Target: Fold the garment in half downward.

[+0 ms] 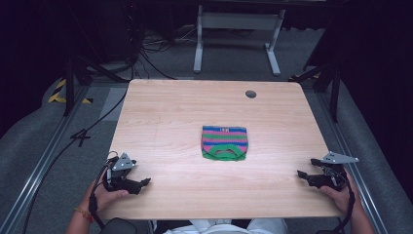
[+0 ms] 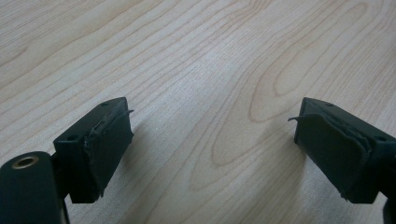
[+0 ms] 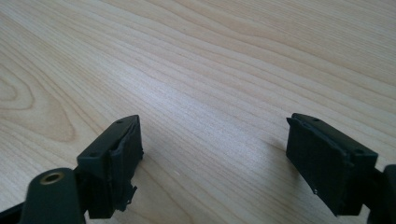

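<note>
Striped knitted pouch (image 1: 224,143) on table (image 1: 160,126)

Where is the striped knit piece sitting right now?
In the high view, the striped knit piece lies flat near the table centre, between and ahead of the left gripper and right gripper, touching neither.

table (image 1: 160,122): bare wood on the left, right and far sides, open to pass | striped knitted pouch (image 1: 224,143): lies flat mid-table, the lone obstacle | round grommet hole (image 1: 251,94): far edge, flush | left gripper (image 1: 142,184), right gripper (image 1: 302,174): jaws apart at near corners, well apart from pouch
</note>
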